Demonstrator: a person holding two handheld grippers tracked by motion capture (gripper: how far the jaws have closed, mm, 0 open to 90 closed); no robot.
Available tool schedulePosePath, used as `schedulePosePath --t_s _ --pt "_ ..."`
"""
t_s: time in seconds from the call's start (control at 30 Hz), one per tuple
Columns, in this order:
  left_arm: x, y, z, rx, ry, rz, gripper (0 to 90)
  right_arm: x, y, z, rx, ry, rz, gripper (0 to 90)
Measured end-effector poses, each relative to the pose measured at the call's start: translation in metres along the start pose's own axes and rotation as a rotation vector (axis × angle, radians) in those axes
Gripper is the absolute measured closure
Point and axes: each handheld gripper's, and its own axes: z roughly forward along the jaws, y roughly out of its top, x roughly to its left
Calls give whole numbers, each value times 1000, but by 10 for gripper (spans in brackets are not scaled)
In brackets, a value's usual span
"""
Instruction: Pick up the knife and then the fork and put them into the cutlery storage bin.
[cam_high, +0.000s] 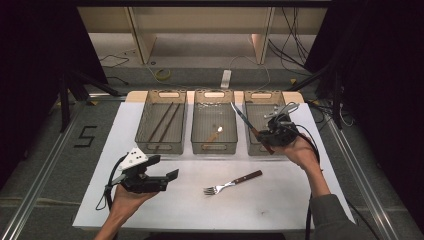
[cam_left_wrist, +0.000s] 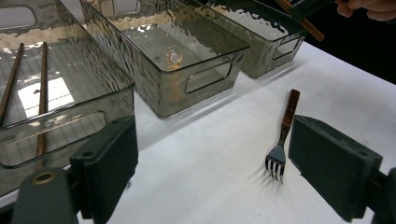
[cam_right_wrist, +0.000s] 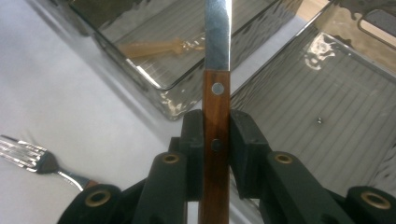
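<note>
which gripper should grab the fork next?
Left. The left gripper is open, empty, and the wooden-handled metal fork lies just beyond its jaws. The right gripper is shut on the wooden-handled knife over the right-hand clear bin.

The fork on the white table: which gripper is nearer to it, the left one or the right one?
Left. The left gripper lies open beside the fork; the right gripper, farther off above the right bin, holds a knife.
</note>
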Motion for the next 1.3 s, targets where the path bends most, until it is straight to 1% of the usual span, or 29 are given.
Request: schedulePosePath --t_s 0.23,0.33,0.4,0.47,0.57,0.67,0.73,0.77,0.83,0.87,0.9,0.93,0.97,1.1,1.2,1.23,1.27,1.3 --pt "1 0 -1 -13 4 -2 155 -11 8 2 -6 -20 48 770" --pt "1 0 -1 -13 6 -3 155 -14 10 3 -7 -28 55 770" --pt "1 0 -1 -15 6 -4 155 -20 13 4 -12 -35 83 771" --pt "1 0 -2 -19 8 -9 155 -21 13 4 -15 -41 84 771" --pt "1 0 -2 -21 9 -9 155 -27 17 4 -20 -59 105 771" --pt "1 0 -3 -24 11 -8 155 -34 18 6 -24 -66 131 771" --pt "1 0 -3 -23 12 -8 155 -36 18 6 -23 -71 136 770" --pt "1 0 -3 -24 12 -9 155 -40 18 8 -22 -80 145 771" --pt "2 0 -3 -25 13 -8 155 -44 19 9 -21 -89 158 771" --pt "2 0 -3 -25 13 -8 155 -44 19 9 -21 -89 158 771" --pt "2 0 -3 -26 13 -10 155 -47 19 9 -20 -92 181 771" --pt "2 0 -3 -26 13 -10 155 -47 19 9 -20 -92 181 771" --pt "1 0 -3 -27 14 -10 155 -51 19 11 -16 -99 196 771" --pt "1 0 -3 -29 15 -10 155 -54 20 14 -8 -111 224 771" --pt "1 1 -4 -30 14 -10 155 -55 20 17 4 -119 222 770" --pt "1 1 -4 -32 13 -9 155 -55 20 21 20 -125 220 771" --pt "1 1 -4 -32 13 -9 154 -55 20 21 20 -125 220 771" --pt "1 1 -4 -38 14 -12 154 -56 20 23 23 -134 232 770"
